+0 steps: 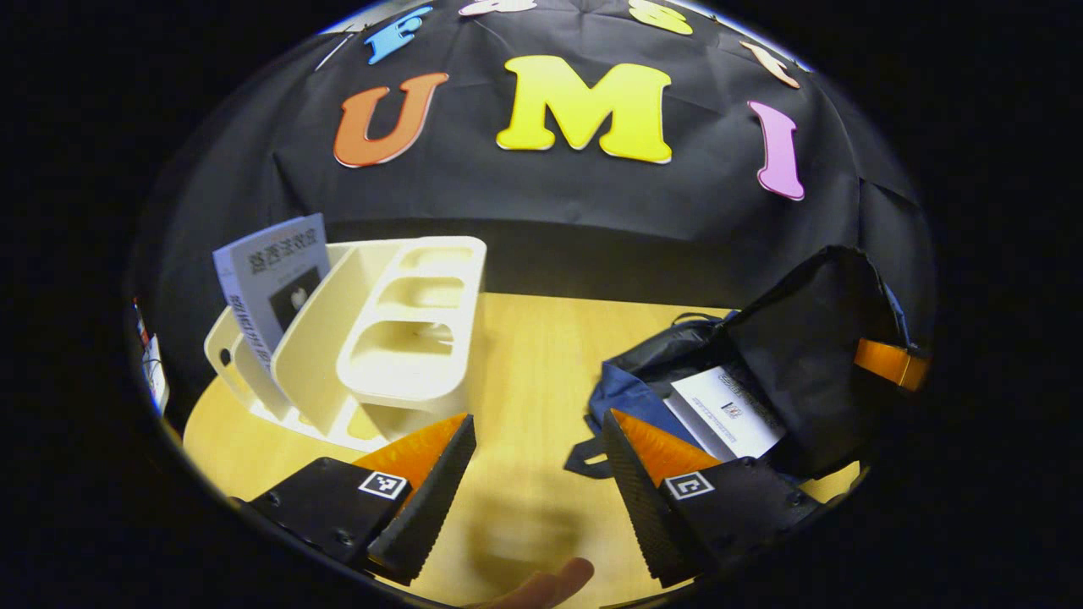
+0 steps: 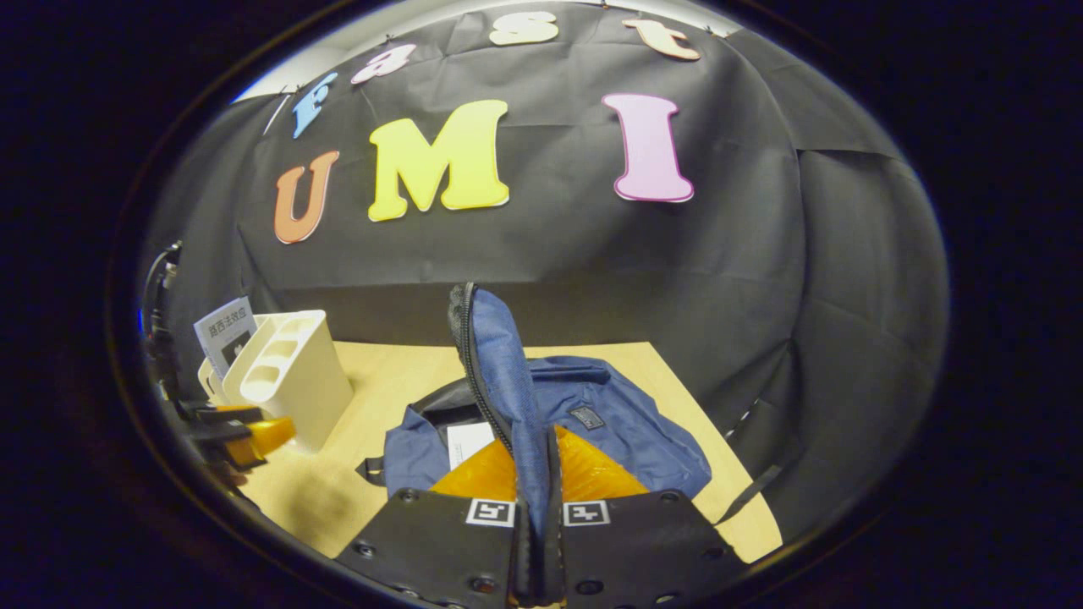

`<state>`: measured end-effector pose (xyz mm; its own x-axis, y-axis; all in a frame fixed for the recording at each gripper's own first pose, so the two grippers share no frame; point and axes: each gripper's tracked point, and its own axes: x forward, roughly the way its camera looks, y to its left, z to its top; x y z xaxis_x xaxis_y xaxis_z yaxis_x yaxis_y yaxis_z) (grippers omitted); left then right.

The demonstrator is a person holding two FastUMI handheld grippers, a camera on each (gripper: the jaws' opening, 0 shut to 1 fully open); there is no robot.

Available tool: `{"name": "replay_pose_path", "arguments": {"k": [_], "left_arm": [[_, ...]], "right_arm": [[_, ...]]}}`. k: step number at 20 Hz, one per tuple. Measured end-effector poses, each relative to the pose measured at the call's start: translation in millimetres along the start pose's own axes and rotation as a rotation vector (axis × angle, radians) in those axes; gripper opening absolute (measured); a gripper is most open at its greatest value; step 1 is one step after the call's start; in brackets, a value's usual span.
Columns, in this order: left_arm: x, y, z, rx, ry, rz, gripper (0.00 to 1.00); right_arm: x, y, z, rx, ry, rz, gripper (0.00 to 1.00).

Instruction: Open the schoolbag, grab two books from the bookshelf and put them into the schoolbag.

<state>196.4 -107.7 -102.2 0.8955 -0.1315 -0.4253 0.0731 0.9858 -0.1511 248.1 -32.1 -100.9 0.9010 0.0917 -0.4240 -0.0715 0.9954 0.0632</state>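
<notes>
Your schoolbag (image 2: 592,431) is already open and 1 book (image 1: 728,410) lies inside it, its pale cover showing in the mouth of the bag in the left gripper view, so by my reading you are about halfway: the opening is done, the first book is in, and 1 more has to come off the bookshelf (image 1: 381,338). That second book (image 1: 275,283) stands tilted in the far slot of the pale bookshelf, at the left of the surface (image 1: 525,372), well apart from the bag. Your right tongs (image 2: 535,507) are clenched on the schoolbag's flap (image 2: 499,372), both fingers pressing its zippered edge and holding it upright so the mouth stays wide. Your left tongs (image 1: 537,474) are released, jaws spread with nothing between them, hanging over bare surface between bookshelf and bag; the shelf's near corner sits just beyond the left finger, the bag's edge just beyond the right one. The remaining book is up and to the left of those tongs, so I judge your next reach goes that way, while the right tongs hold the flap
</notes>
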Motion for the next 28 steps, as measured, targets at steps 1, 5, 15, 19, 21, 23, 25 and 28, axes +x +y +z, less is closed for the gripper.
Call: {"name": "replay_pose_path", "arguments": {"k": [1, 5, 15, 19, 21, 23, 25, 28], "left_arm": [[-12.7, 17.5, 10.1, -0.003, -0.021, 0.012, 0.94], [-43.4, 79.7, 40.3, 0.001, -0.078, 0.076, 0.94], [-32.0, 167.8, 99.0, 0.029, -0.121, 0.146, 0.94], [-19.7, 194.3, 134.6, 0.005, -0.140, 0.163, 0.94], [-9.4, 209.6, 152.1, -0.005, -0.128, 0.175, 0.94], [-1.4, 221.8, 167.3, -0.004, -0.115, 0.187, 0.94], [10.0, 233.0, 178.7, 0.025, -0.096, 0.197, 0.93], [30.4, 247.7, 183.8, 0.087, -0.038, 0.216, 0.93]], "right_arm": [[1.2, 3.3, -0.5, 0.003, 0.008, -0.005, 0.07], [2.7, 18.9, 0.5, -0.006, 0.008, -0.003, 0.07], [1.7, 24.1, -1.4, -0.057, 0.014, -0.038, 0.07], [-2.3, 24.9, -0.3, -0.086, 0.017, -0.038, 0.07], [-2.9, 22.8, -0.5, -0.082, 0.017, -0.037, 0.07], [-4.6, 21.6, -2.5, -0.071, 0.020, -0.033, 0.07], [-5.2, 21.9, -3.0, -0.071, 0.022, -0.031, 0.07], [-7.5, 22.2, -3.7, -0.072, 0.020, -0.025, 0.06]]}}
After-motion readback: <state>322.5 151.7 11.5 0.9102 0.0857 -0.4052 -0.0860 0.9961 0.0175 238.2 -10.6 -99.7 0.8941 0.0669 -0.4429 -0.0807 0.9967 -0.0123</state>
